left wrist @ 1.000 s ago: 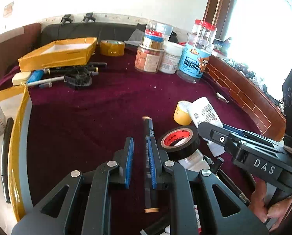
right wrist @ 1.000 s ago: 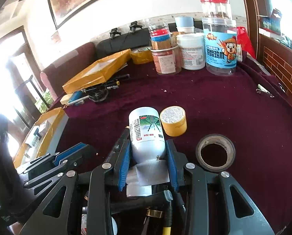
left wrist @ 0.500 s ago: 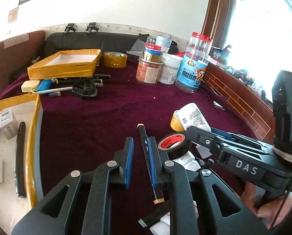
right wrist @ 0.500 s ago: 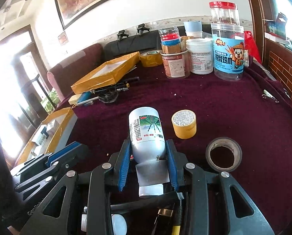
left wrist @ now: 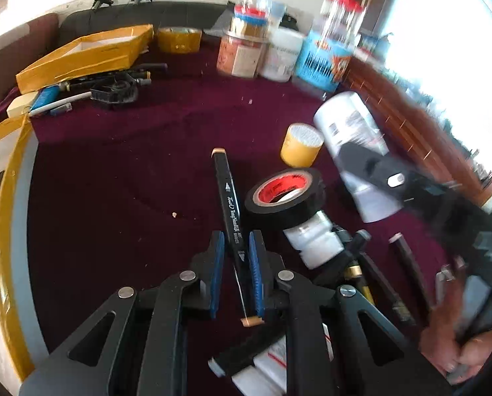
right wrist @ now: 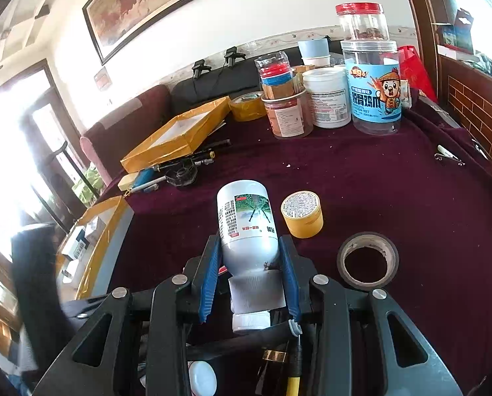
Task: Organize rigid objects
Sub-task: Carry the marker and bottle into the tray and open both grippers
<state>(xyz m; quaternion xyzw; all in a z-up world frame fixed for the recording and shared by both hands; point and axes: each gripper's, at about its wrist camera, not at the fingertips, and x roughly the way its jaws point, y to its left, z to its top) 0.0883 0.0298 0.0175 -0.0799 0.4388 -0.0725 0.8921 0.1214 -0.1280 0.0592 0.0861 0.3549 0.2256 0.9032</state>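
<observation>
Left wrist: left gripper (left wrist: 236,250) clenched on a black marker (left wrist: 230,205), above the cloth mid-table, beside black tape (left wrist: 283,194). Right wrist: right gripper (right wrist: 250,264) gripped a white bottle (right wrist: 246,221), base forward, near a yellow roll (right wrist: 302,213).

A slim black marker pen (left wrist: 230,204) points away over maroon cloth; a white labelled plastic bottle (right wrist: 246,221) lies cap-rearward, raised.

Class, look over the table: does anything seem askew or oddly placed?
Yes. The black tape roll sits tilted, propped on a small white bottle rather than flat on the cloth. Also, the white bottle in the right claw is held cap toward the camera, off the table.
</observation>
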